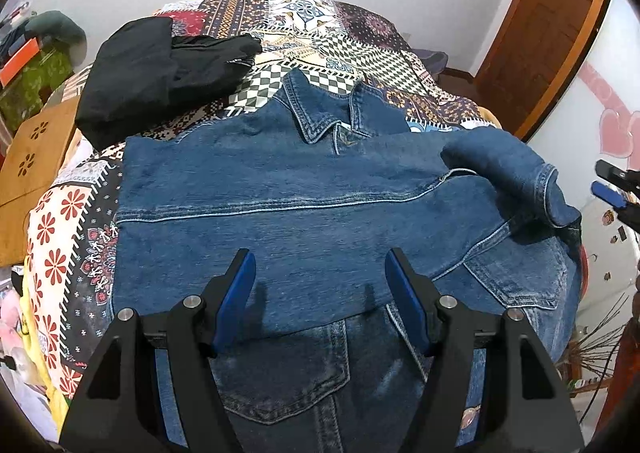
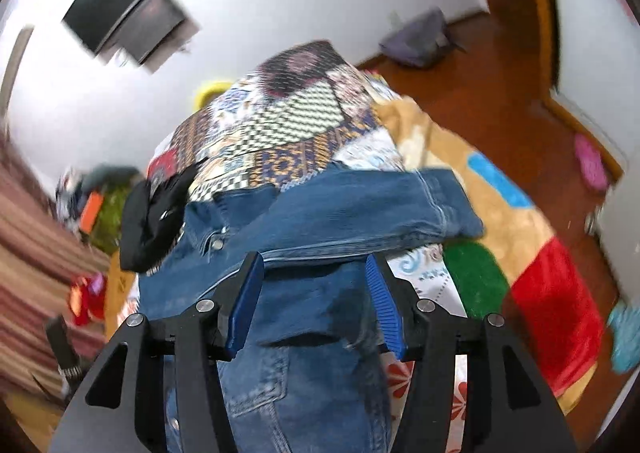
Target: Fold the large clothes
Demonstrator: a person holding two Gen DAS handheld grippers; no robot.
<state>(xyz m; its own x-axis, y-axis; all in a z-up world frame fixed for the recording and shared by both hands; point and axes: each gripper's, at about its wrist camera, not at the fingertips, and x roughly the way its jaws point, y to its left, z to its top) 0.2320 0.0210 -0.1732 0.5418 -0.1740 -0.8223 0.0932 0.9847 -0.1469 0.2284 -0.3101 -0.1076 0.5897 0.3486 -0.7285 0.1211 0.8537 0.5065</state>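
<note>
A blue denim jacket [image 1: 304, 205] lies spread on a bed with a patchwork cover [image 1: 320, 37], collar at the far side. One sleeve [image 1: 516, 173] is folded across its upper part, cuff at the right. My left gripper [image 1: 320, 257] hovers open over the middle of the jacket, nothing between its blue pads. In the right wrist view the jacket [image 2: 312, 317] lies below my right gripper [image 2: 314, 259], whose jaws stand apart and grip nothing; the folded sleeve [image 2: 360, 205] is just beyond them. The right gripper [image 1: 608, 185] also shows at the right edge of the left wrist view.
A black garment [image 1: 160, 73] lies bunched at the bed's far left. A wooden stool [image 1: 36, 157] stands left of the bed, a brown door [image 1: 560, 13] at the right. A colourful blanket [image 2: 540, 293] hangs off the bed's right side above a wooden floor [image 2: 500, 93].
</note>
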